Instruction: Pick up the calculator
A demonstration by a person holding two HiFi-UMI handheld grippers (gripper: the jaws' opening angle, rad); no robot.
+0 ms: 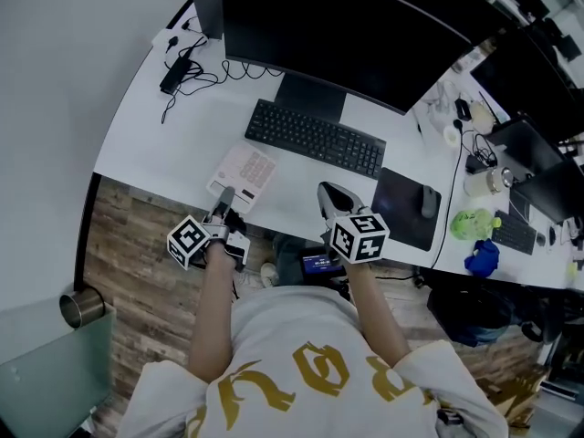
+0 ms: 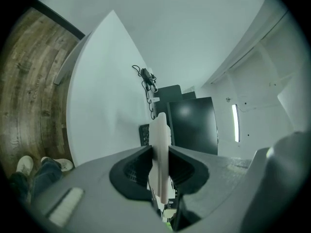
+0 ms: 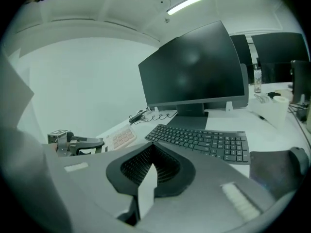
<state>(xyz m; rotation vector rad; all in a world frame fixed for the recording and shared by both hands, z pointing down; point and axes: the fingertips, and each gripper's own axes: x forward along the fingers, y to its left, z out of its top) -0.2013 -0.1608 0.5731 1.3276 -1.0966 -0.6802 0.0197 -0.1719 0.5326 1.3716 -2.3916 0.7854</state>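
The calculator (image 1: 244, 173) is a pale, flat slab with rows of keys. My left gripper (image 1: 224, 204) is shut on its near edge, over the front edge of the white desk (image 1: 169, 144). In the left gripper view the calculator (image 2: 159, 130) shows edge-on, and the left gripper (image 2: 159, 152) has both black pads pressed against its sides. In the right gripper view the calculator (image 3: 120, 139) juts out from the left gripper (image 3: 77, 143). My right gripper (image 1: 334, 195) hovers at the desk's front edge before the keyboard. The right gripper (image 3: 153, 148) has its pads together with nothing between them.
A black keyboard (image 1: 315, 137) lies under a large dark monitor (image 1: 347, 26). A mouse (image 1: 429, 201) sits on a dark pad (image 1: 401, 213) at the right. Cables and a power adapter (image 1: 175, 69) lie at the back left. Green (image 1: 473, 223) and blue (image 1: 482, 256) items sit far right.
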